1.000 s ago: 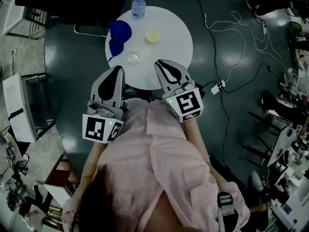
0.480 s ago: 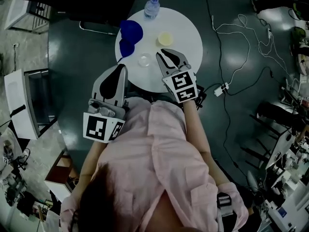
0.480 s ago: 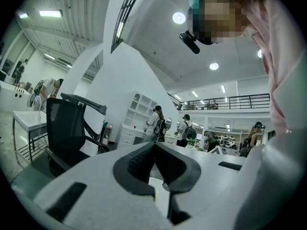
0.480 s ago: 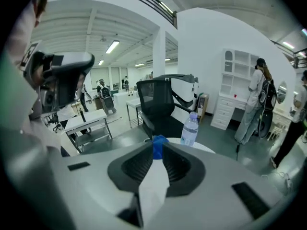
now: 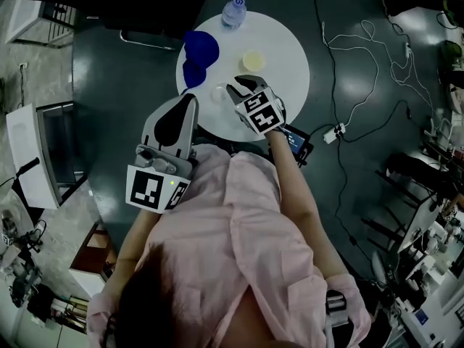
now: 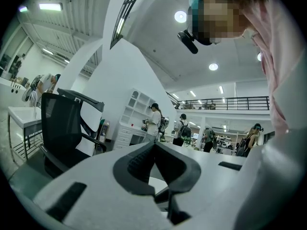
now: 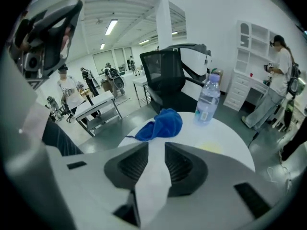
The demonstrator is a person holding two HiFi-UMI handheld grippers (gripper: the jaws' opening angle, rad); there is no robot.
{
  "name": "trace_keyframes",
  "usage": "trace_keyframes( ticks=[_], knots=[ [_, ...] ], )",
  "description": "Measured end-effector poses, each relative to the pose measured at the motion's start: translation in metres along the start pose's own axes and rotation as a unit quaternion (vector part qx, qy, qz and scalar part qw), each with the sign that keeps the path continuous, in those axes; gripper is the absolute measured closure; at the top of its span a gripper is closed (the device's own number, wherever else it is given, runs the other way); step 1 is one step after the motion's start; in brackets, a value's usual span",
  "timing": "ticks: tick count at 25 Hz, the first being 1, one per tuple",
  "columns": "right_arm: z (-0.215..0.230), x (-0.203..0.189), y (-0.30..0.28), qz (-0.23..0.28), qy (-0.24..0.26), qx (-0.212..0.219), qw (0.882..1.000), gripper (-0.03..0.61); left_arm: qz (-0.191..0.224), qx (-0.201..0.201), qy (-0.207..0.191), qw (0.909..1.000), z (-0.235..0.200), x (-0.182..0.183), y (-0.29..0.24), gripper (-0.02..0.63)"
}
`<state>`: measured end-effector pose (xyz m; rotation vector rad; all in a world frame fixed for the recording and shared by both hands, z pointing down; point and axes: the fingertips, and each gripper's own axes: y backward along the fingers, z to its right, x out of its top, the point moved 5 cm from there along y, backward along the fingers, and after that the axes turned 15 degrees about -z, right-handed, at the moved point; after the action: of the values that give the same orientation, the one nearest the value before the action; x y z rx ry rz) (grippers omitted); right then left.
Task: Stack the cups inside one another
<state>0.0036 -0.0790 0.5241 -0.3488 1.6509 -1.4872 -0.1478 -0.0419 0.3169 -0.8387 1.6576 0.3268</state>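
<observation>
On the round white table [image 5: 286,64], what looks like a small clear cup [image 5: 219,92] can only just be made out from the head view, just beside the tips of the right gripper [image 5: 238,85]. A yellow cup [image 5: 254,60] is seen well from above, a little past that gripper. In the right gripper view only a pale bit of the yellow cup [image 7: 210,147] is shown, and the rest is hidden behind a jaw. The clear cup is not shown there. The right gripper [image 7: 156,145] has its jaws a little way apart. They have just been opening, and only white table top is seen in the gap. A blue cloth [image 7: 160,123] and a water bottle [image 7: 207,99] are shown much more clearly there than from above. The left gripper [image 5: 190,97] is held at the near edge of the table. Its jaws [image 6: 154,145] are pressed together on nothing, and its view is filled by a black chair [image 6: 57,128] and the room, not the table's things.
</observation>
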Motion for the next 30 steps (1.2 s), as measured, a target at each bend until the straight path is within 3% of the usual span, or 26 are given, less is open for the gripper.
trace_keyframes(
  ticks=[9,16,22,30],
  knots=[
    [-0.002,-0.009,-0.037,-0.051,0.026,0.025,0.998,0.472,-0.01,0.002,0.018,0.9998,-0.005,-0.001,-0.002,0.597],
    [-0.005,-0.019,-0.053,-0.085,0.011,0.046,0.995,0.472,-0.03,0.002,0.03,0.9991,-0.004,-0.003,-0.005,0.597],
    [-0.008,-0.024,-0.062,-0.098,-0.006,0.061,0.993,0.474,-0.017,0.006,0.021,0.9996,-0.007,-0.001,-0.006,0.597],
    [-0.009,-0.027,-0.069,-0.123,0.021,0.049,0.991,0.531,-0.026,0.009,0.032,0.9991,-0.01,-0.002,-0.003,0.597]
  ],
)
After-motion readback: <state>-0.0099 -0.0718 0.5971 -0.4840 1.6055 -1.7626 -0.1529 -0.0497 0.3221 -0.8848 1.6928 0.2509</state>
